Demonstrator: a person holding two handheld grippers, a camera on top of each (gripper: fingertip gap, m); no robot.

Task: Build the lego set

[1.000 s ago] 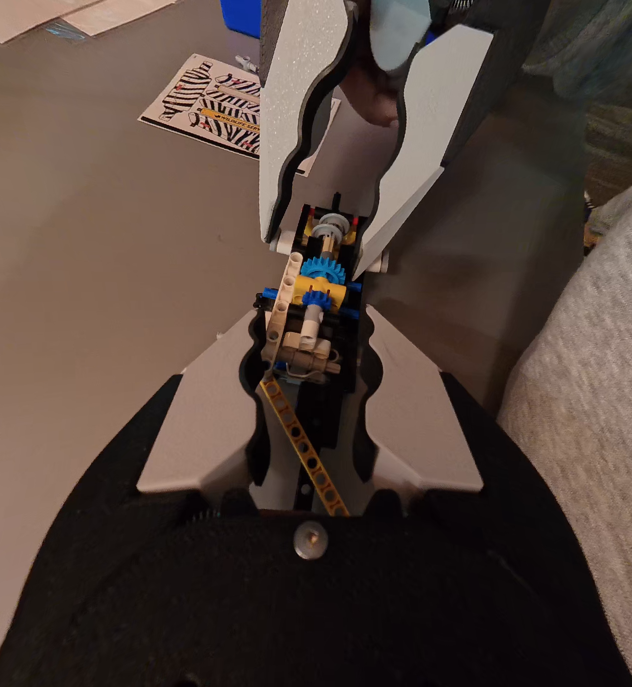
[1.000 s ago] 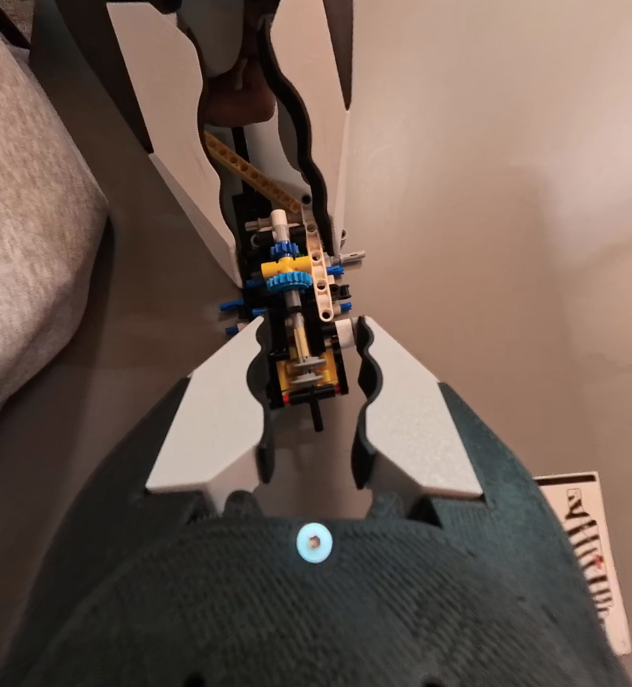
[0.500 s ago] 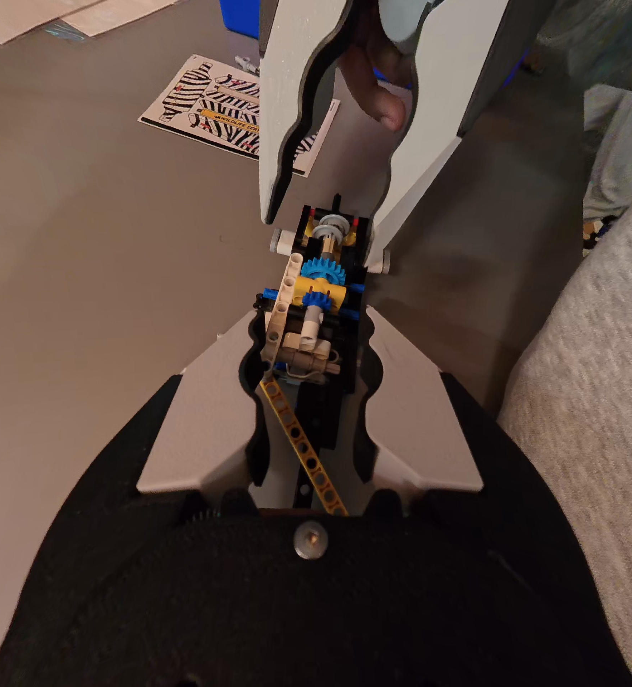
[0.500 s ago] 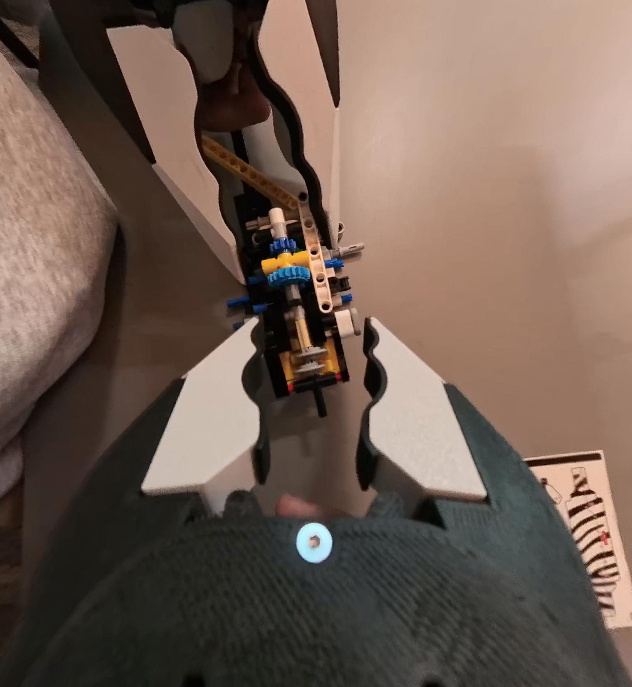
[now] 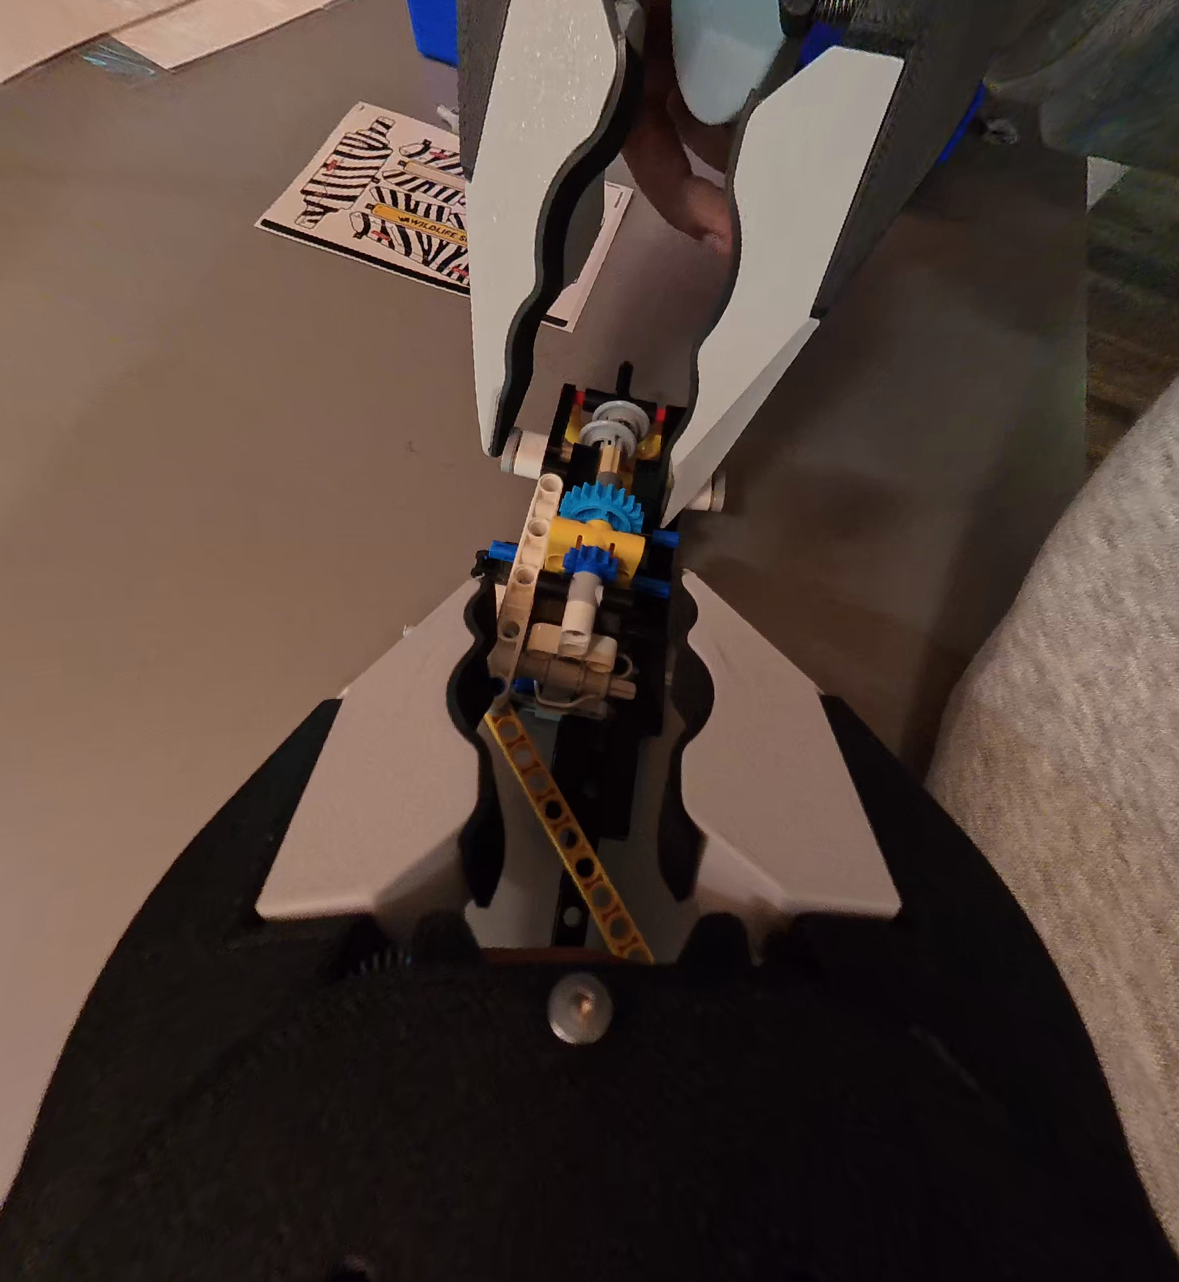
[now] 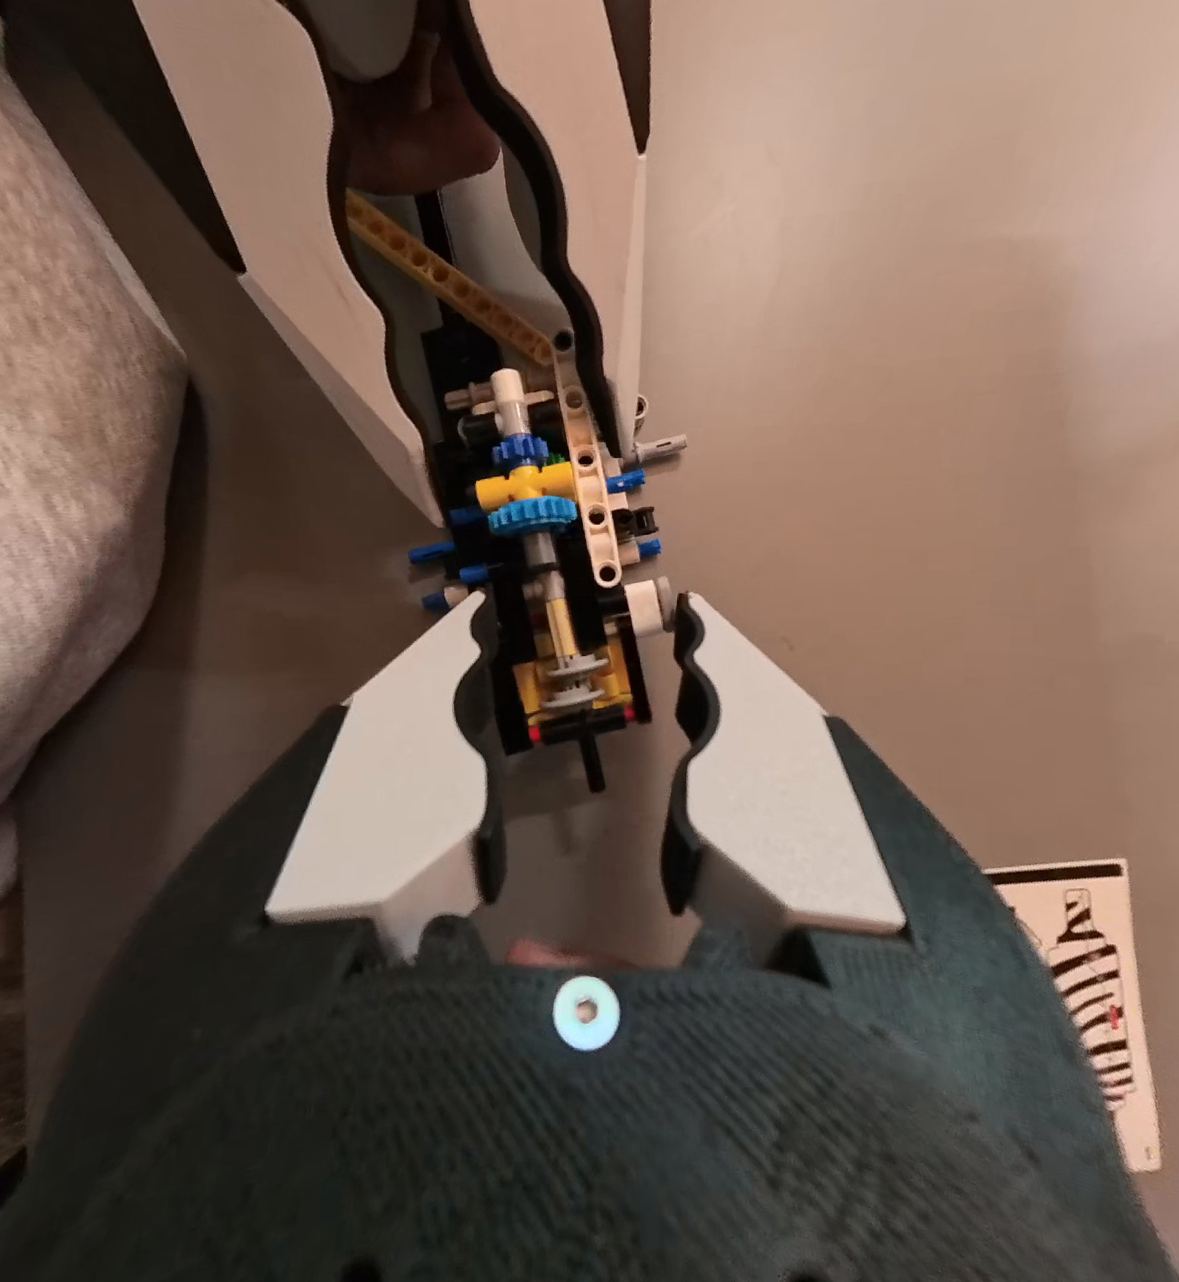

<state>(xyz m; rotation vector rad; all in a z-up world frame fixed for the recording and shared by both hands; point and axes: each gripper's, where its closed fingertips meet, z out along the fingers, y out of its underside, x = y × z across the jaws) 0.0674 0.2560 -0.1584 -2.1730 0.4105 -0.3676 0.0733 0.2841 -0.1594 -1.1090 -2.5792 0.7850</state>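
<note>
Only the left wrist view shows the blue box (image 5: 434,28). The left gripper (image 5: 576,590) clamps the lego model (image 5: 587,555) above the table (image 5: 157,485); the right gripper (image 6: 580,610) straddles its far end, jaws parted. The model's long axis runs between the 2 grippers.

table (image 5: 157,485): lying bare, grey-brown | grey cushion (image 5: 1093,763): sitting at its right edge | blue box (image 5: 434,28): standing at far edge | white papers (image 5: 52,35): lying far left
</note>
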